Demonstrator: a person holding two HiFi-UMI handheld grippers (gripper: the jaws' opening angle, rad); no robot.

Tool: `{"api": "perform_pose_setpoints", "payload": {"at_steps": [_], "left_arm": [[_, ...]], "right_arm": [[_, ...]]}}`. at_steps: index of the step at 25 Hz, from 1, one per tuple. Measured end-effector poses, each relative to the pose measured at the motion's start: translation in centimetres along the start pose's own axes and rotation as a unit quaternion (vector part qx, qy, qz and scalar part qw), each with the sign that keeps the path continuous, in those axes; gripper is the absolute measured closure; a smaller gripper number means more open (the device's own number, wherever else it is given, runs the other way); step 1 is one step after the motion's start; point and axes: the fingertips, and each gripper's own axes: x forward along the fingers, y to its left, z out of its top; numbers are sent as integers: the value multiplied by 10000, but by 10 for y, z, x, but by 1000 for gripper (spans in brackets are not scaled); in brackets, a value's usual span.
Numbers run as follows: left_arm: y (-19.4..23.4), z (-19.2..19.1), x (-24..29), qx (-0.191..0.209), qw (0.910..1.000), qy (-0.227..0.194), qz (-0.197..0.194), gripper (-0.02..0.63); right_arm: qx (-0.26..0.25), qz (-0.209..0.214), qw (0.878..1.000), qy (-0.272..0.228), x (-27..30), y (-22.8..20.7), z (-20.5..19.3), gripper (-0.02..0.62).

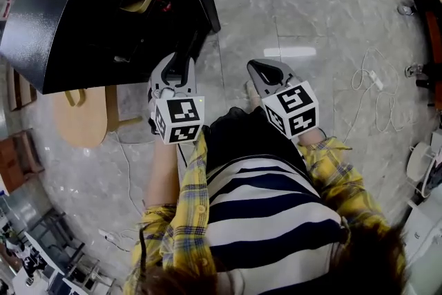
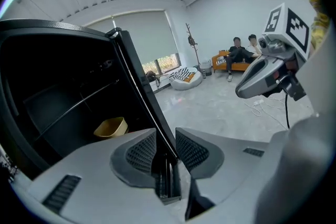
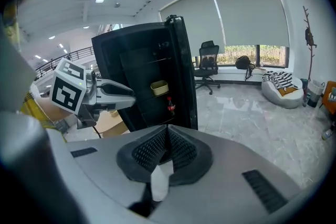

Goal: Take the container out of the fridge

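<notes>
Now fridge door [image 2: 148, 94] open: left gripper [image 2: 166, 150] jaws apart astride its edge, right gripper [image 3: 166, 145] jaws together, empty. Next we reach container [image 2: 111, 126].

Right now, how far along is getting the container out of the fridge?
Done: the fridge door stands open. In hand: the left gripper is at the door's edge, jaws apart with the edge between them; the right gripper is shut and empty. Left: the yellow container sits on its shelf inside, untouched; it must be reached, gripped and lifted out.
</notes>
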Motion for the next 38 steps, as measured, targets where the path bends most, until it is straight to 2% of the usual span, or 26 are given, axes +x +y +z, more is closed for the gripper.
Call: {"api": "perform_pose_setpoints", "payload": {"at_steps": [9,17,27,38], "left_arm": [[34,6,50,-20,9975,363,609,474],[70,-4,88,84,9923,726,1000,466],[106,-14,115,78,9861,940,1370,465],[144,-9,130,140,9805,909,1734,462]], "right_arm": [[-103,410,9990,125,33,-39,16,566],[-197,786,9962,321,68,-51,15,566],[-219,1053,9931,466,103,-61,6,566],[-227,1363,9880,683,130,-52,-22,567]]}}
